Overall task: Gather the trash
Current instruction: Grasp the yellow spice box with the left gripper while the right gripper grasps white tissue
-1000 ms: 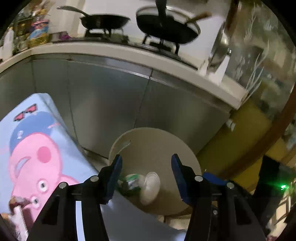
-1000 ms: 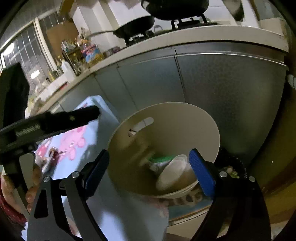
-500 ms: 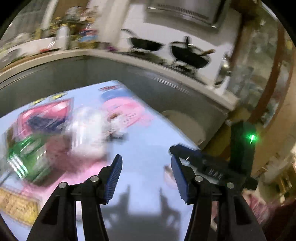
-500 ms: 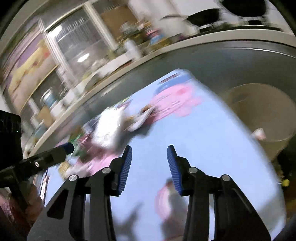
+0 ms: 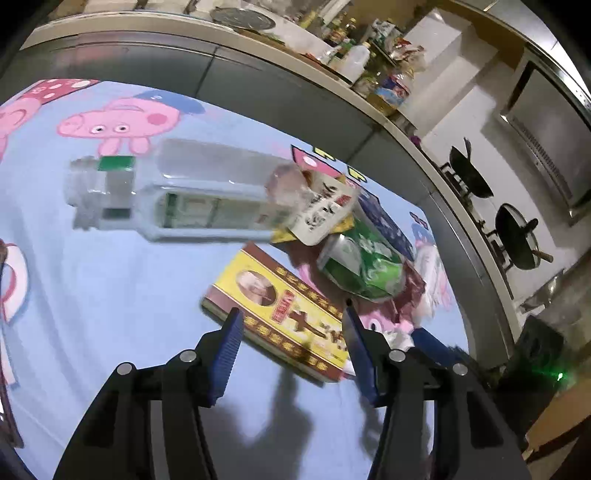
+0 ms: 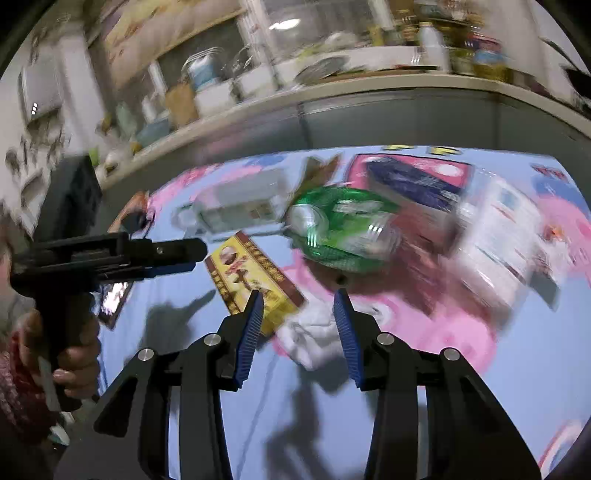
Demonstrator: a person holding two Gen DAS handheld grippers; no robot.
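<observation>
The yellow carton (image 5: 284,314) lies at 12 o'clock of the half-open, empty left gripper (image 5: 291,332), long axis running 10-to-4; the right gripper (image 6: 297,325), narrow and empty, hovers over a white tissue (image 6: 317,339).

From my remote station I see a dim home kitchen. A blue cartoon-pig cloth (image 5: 110,288) covers the tabletop in the foreground. Behind it a long pale counter (image 5: 207,27) curves over grey cabinet doors (image 5: 258,85), crowded with bottles and jars (image 5: 369,62). Farther along, a gas stove (image 5: 491,236) carries two dark pans, a wok (image 5: 471,173) and a lidded pan (image 5: 517,236), beneath a steel range hood (image 5: 546,129) on a white wall (image 5: 454,74). My right wrist view, badly blurred, shows glazed cupboard doors (image 6: 317,33) catching a ceiling light's reflection (image 6: 282,25), with tubs and boxes along the counter.
</observation>
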